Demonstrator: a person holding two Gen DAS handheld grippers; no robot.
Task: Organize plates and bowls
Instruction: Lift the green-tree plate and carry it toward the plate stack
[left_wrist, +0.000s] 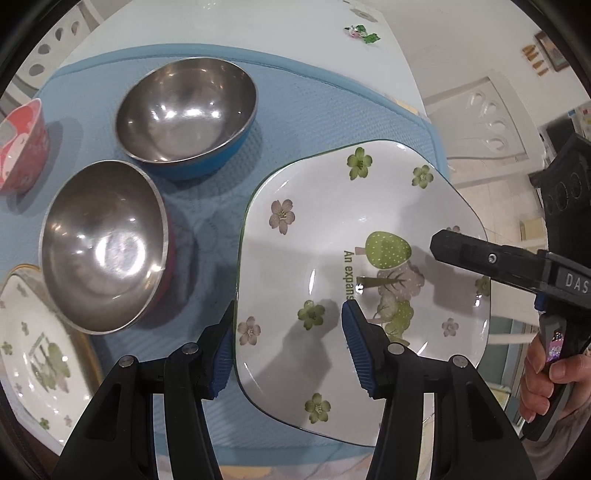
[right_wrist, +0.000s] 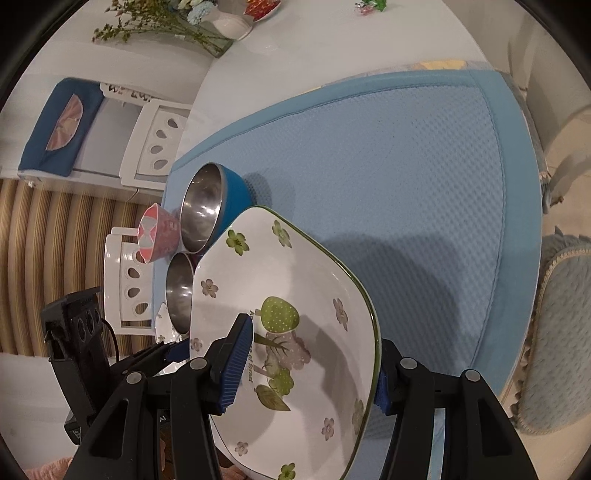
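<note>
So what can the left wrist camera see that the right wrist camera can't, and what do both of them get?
Only the left wrist view shows a second flowered plate at the lower left and the person's hand on the right gripper's handle.

Only the right wrist view shows the flower vase, the blue cushion on a white chair, and the striped floor.

Both show the flowered plate gripped at opposite edges, the blue steel bowl, the second steel bowl, the red cup and the blue mat.

Bright indoor light from above; my steel bowls (left_wrist: 184, 110) throw glare, soft shadows fall on the blue mat (right_wrist: 406, 184), and frame edges bend and darken.
</note>
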